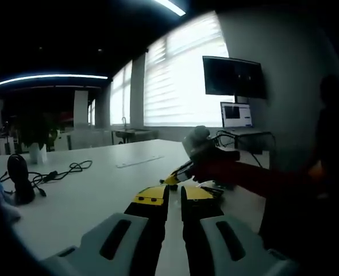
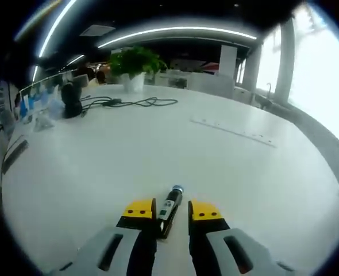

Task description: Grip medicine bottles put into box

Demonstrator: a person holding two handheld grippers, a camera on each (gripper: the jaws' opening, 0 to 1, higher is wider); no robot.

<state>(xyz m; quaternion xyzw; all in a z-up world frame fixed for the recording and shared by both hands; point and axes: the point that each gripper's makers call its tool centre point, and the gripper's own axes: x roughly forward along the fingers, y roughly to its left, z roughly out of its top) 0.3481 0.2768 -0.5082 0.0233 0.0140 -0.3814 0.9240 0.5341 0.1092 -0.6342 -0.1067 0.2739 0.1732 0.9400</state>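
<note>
Grasp step: right hand-held gripper point(image 2: 172, 210) spread around small medicine bottle point(image 2: 170, 208) at six o'clock on tabletop point(image 2: 158, 144); closing due next; left hand-held gripper point(image 1: 174, 195) nearly pressed together, empty.

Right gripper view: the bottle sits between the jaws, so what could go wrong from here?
1. The bottle lies on its side on the smooth table, angled to the jaws of the right hand-held gripper; closing could roll or squirt it forward.
2. No box can be seen here, so carrying would start without a target in sight.
3. The left hand-held gripper is close to the right one; they might collide.
</note>
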